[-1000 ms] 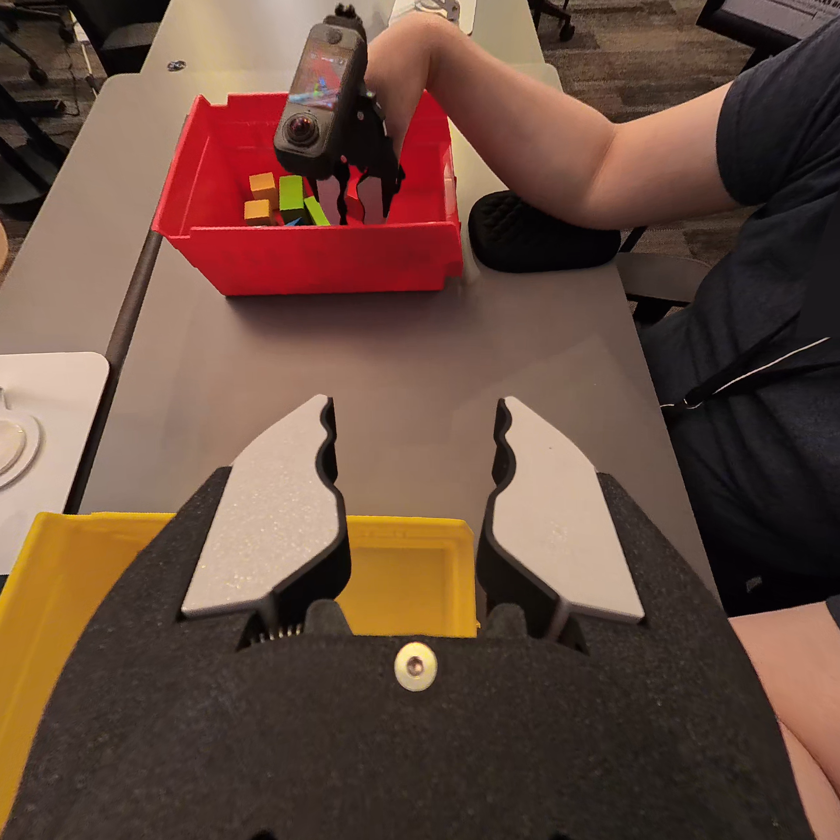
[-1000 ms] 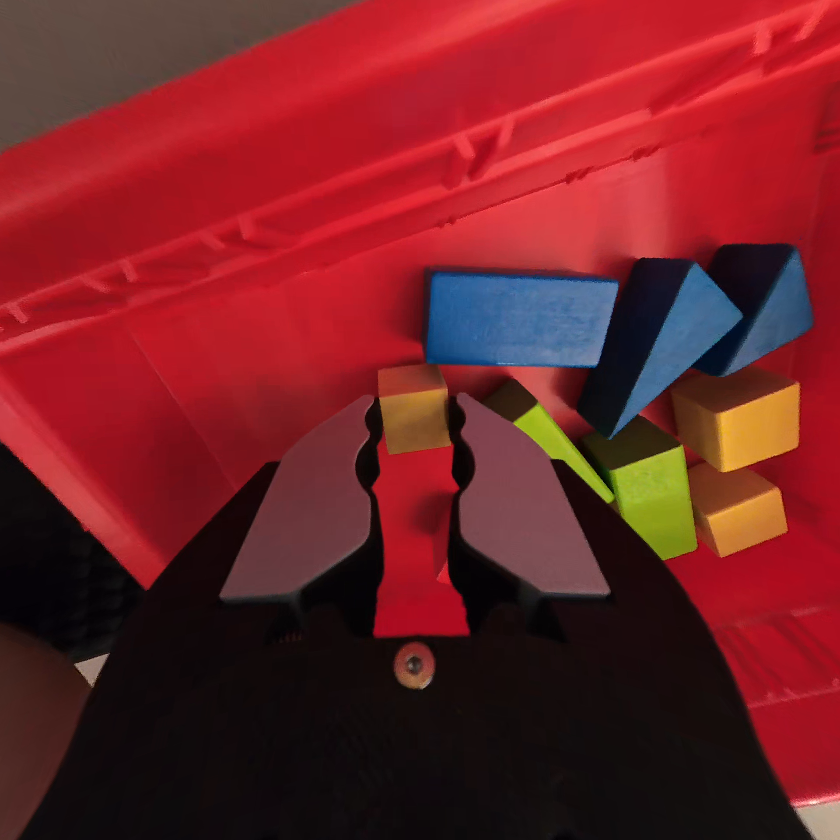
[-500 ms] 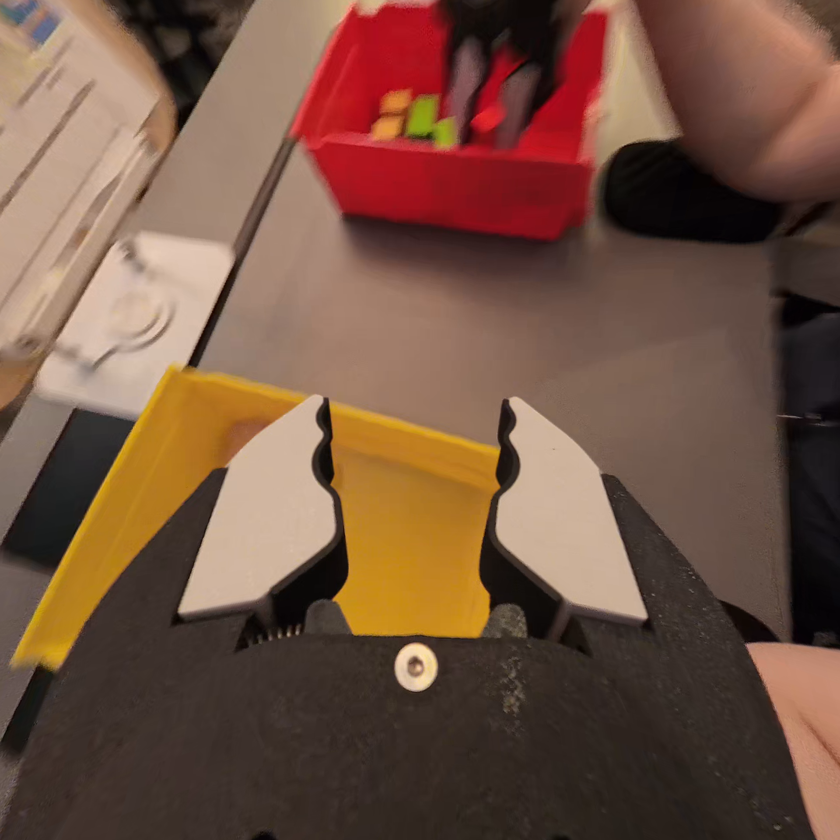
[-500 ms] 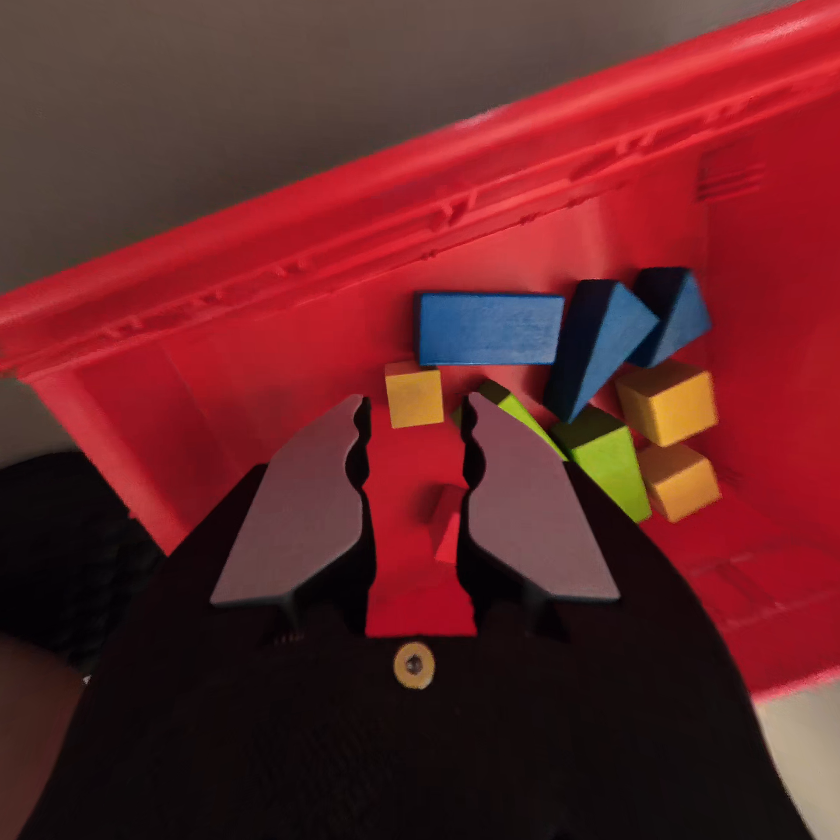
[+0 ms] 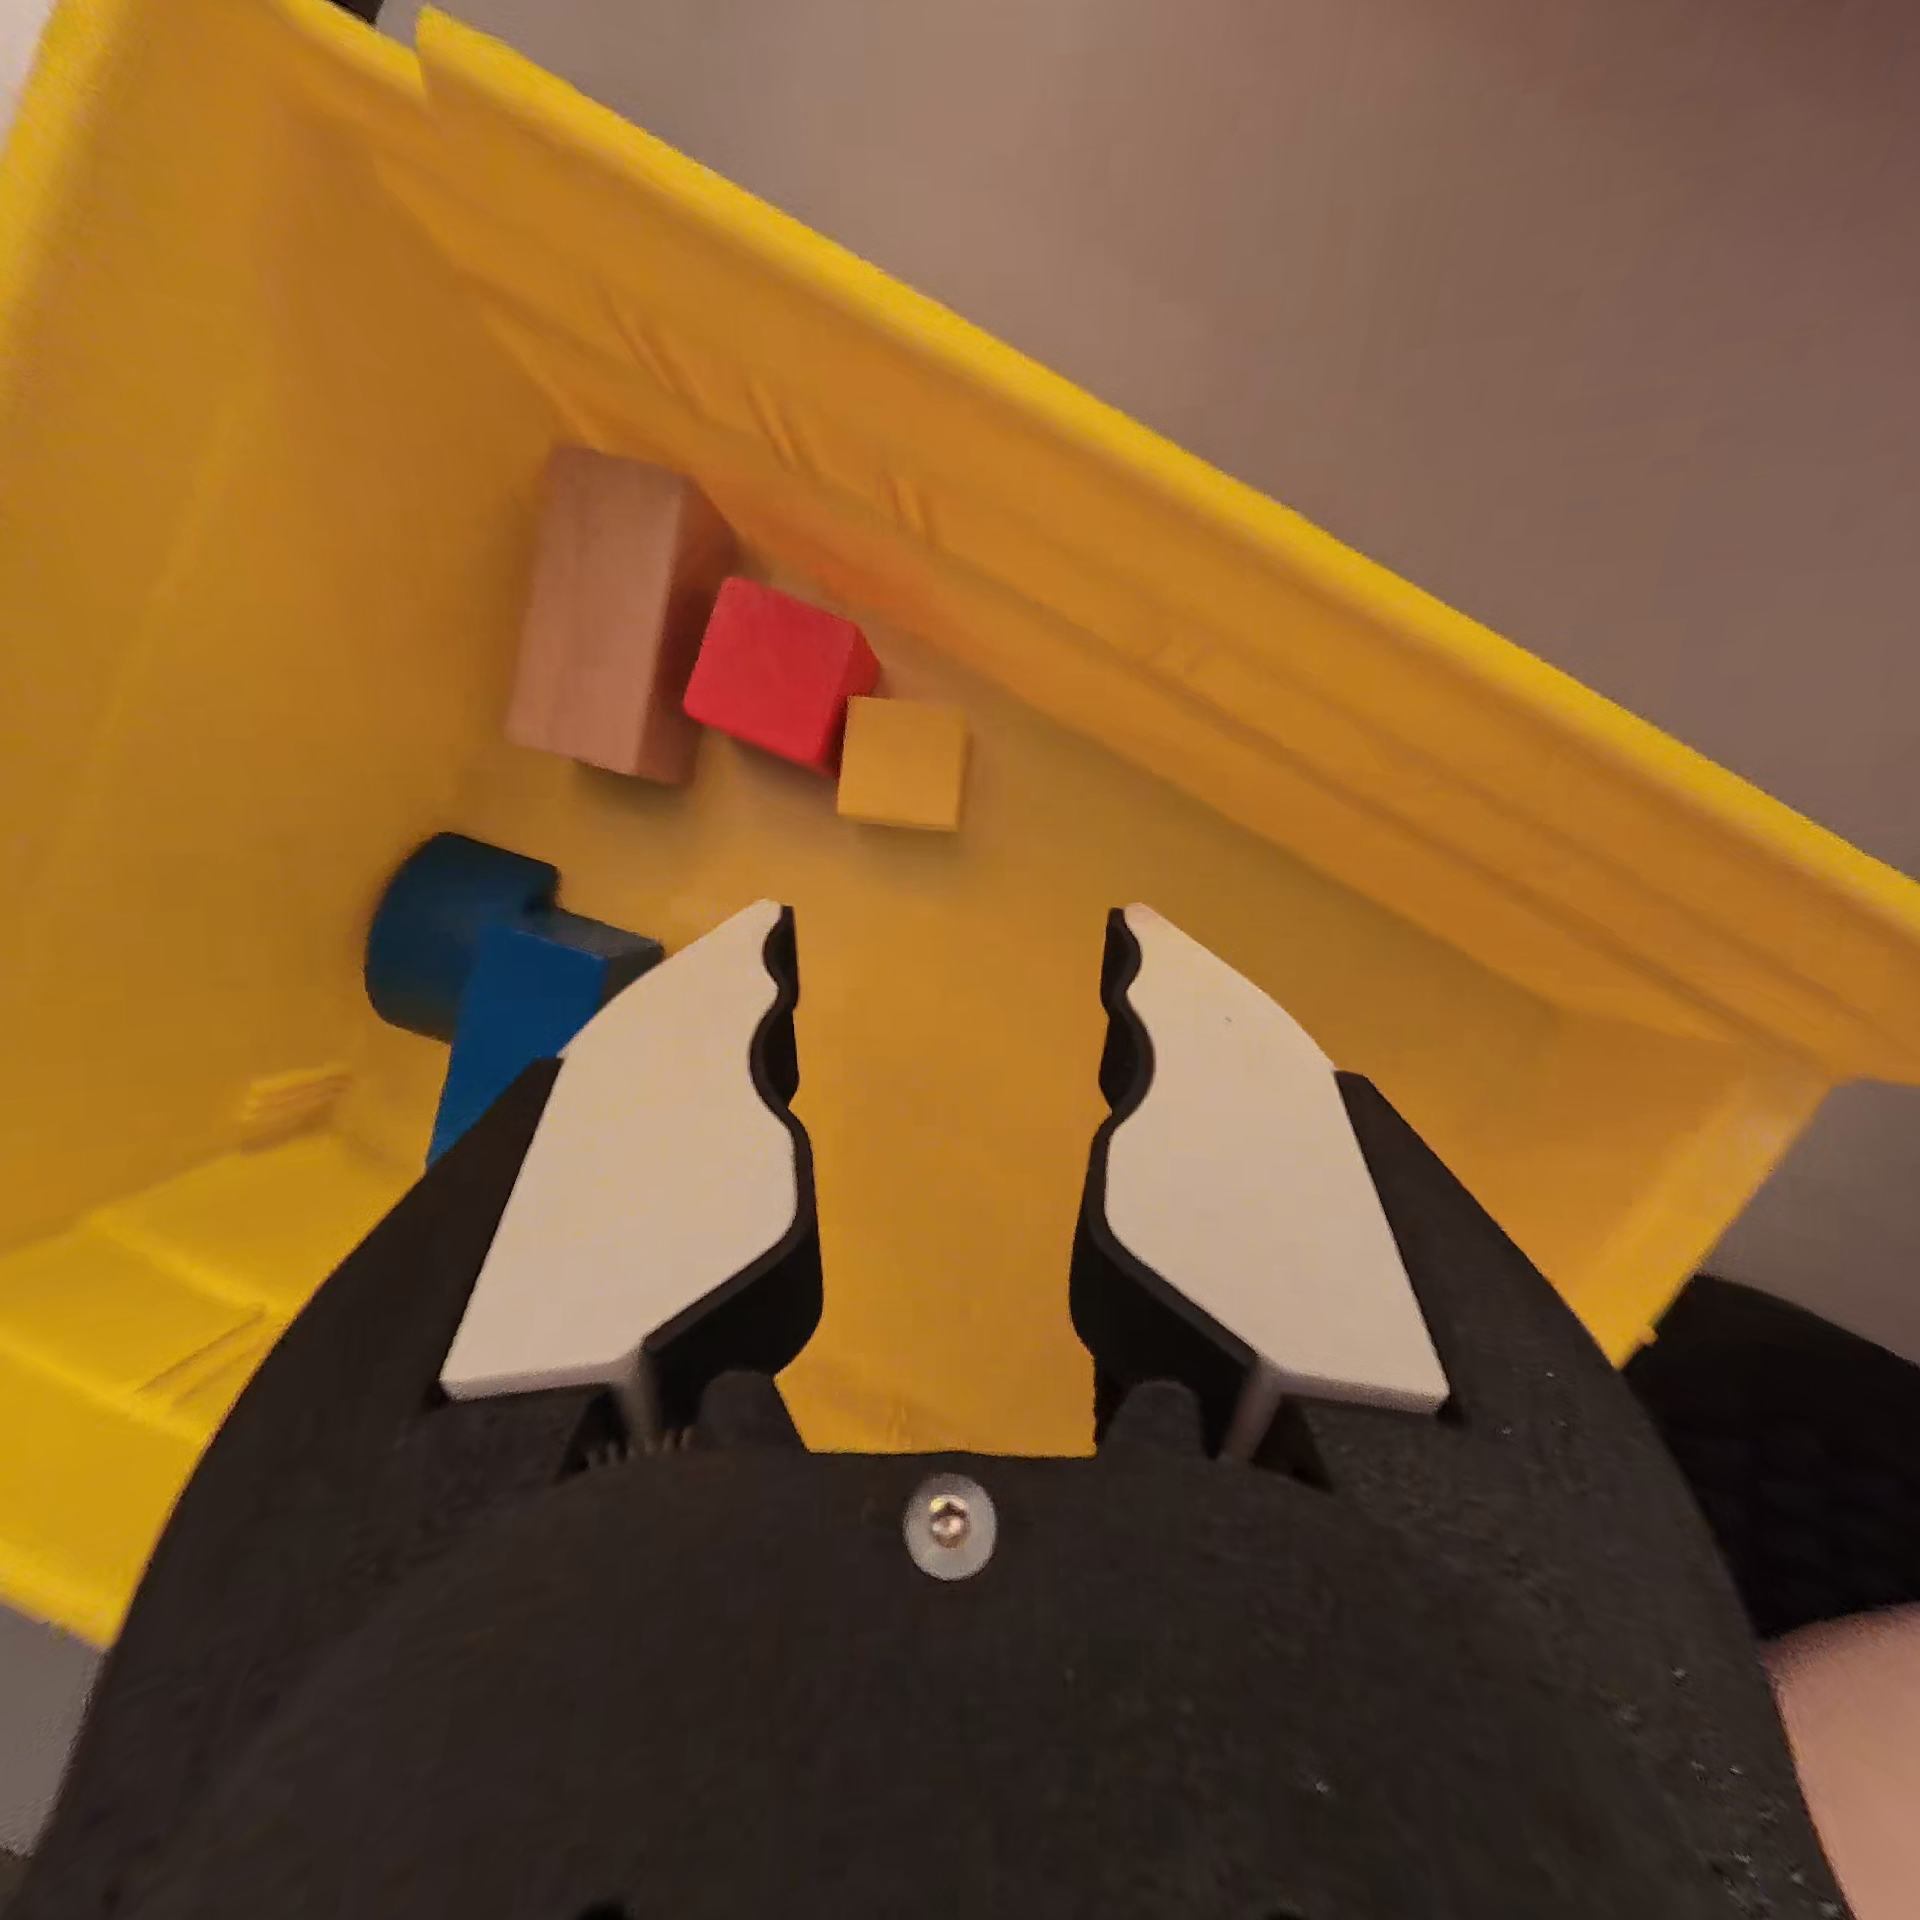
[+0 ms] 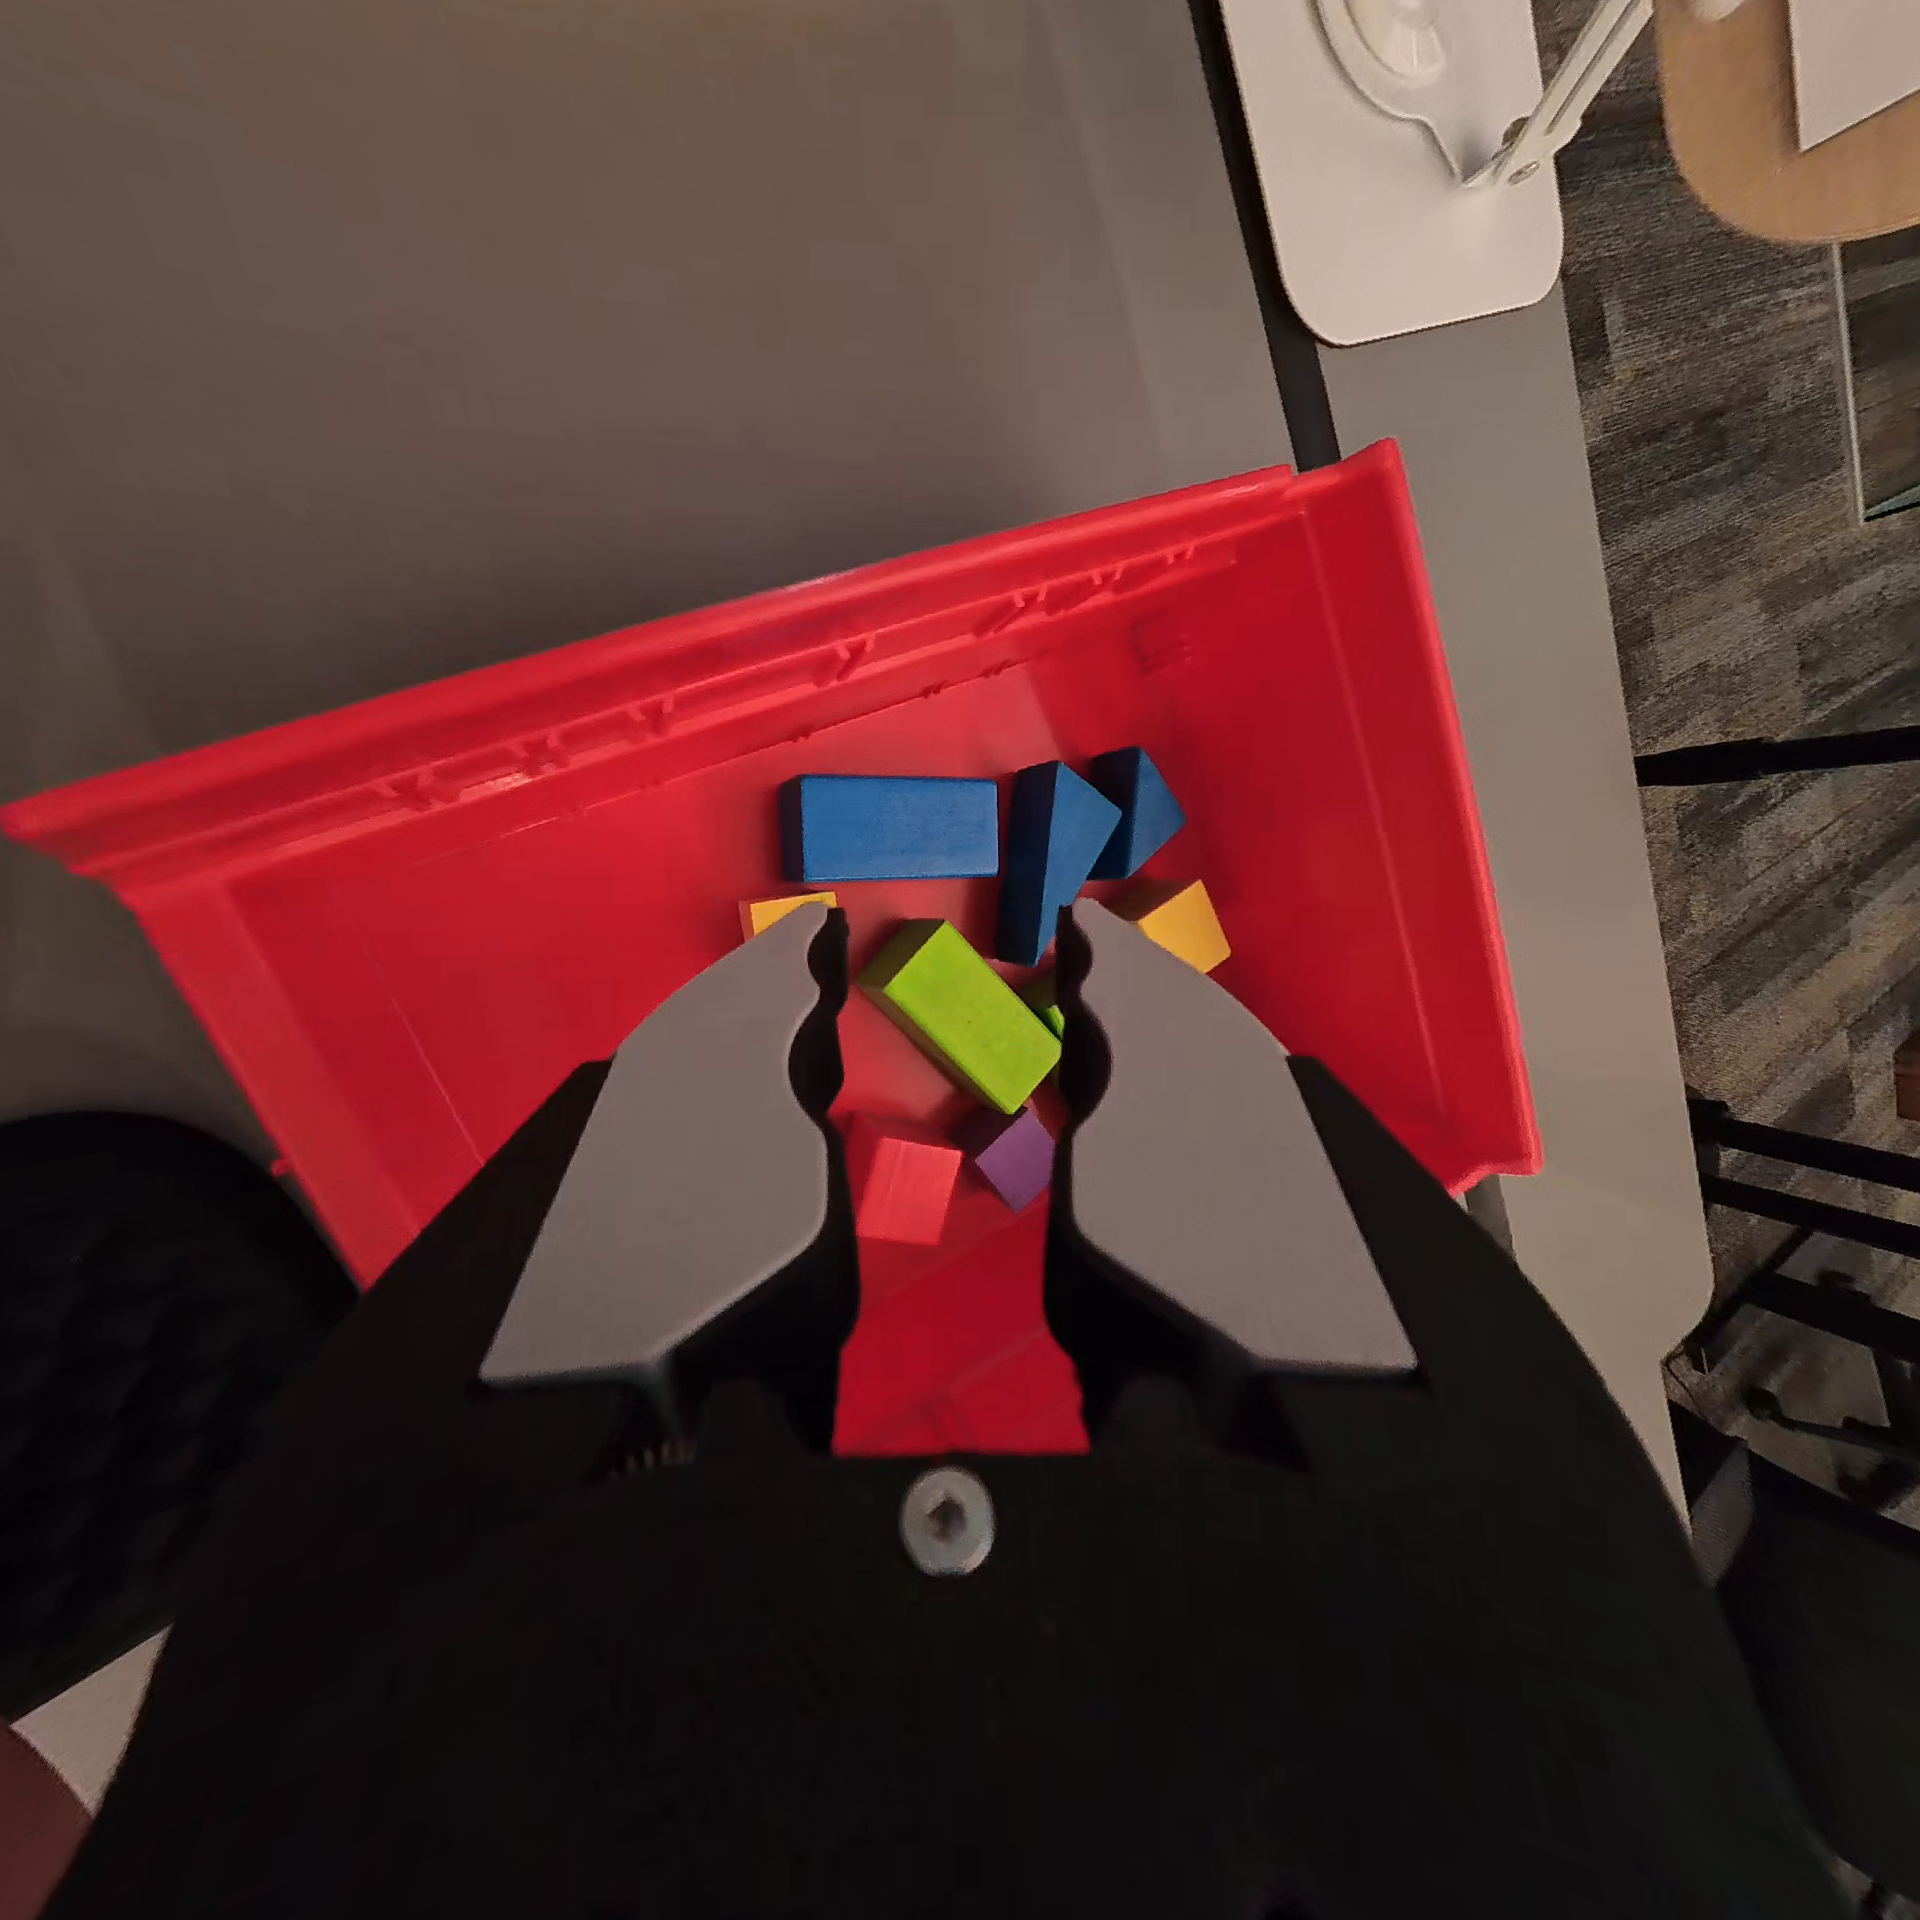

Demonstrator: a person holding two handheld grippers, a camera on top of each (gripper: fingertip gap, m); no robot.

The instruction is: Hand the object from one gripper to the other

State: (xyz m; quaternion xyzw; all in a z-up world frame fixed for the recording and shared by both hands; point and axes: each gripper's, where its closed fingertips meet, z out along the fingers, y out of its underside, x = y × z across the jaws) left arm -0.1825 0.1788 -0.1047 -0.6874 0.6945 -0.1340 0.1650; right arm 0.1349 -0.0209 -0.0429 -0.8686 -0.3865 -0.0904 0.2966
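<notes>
Your right gripper (image 6: pixel 945 935) hangs empty, jaws apart, over the red bin (image 6: pixel 623 717), probably lining up the green block (image 6: pixel 966 1023). Left gripper (image 5: pixel 945 925) gapes empty inside the yellow bin (image 5: pixel 1143 499).

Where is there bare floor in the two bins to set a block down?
Yellow bin: bare floor ahead of the open left gripper, right of the yellow cube. Red bin: its left half is bare; blocks crowd around the green block.
</notes>
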